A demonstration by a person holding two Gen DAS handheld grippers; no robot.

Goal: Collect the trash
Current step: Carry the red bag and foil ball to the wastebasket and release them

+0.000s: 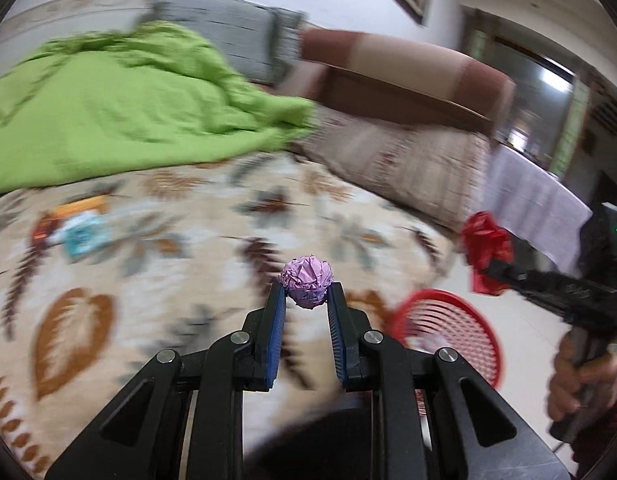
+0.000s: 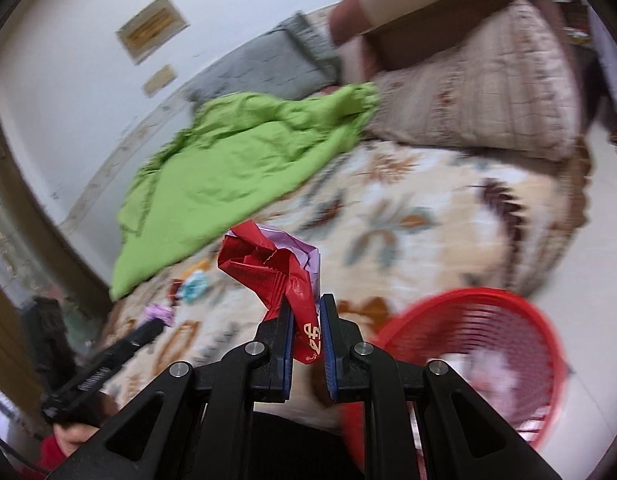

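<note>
My left gripper [image 1: 306, 294] pinches a purple paper ball [image 1: 307, 286], right gripper [image 2: 307, 312] pinches a red wrapper [image 2: 282, 266], both over the bed's near edge, red basket [image 2: 488, 308] on open floor just beside.

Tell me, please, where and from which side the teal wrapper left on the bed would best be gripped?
Probably from above, jaws closing across the teal wrapper at a raised crumple. It lies flat on the bedspread, beside orange scraps; blur hides its exact folds.
</note>
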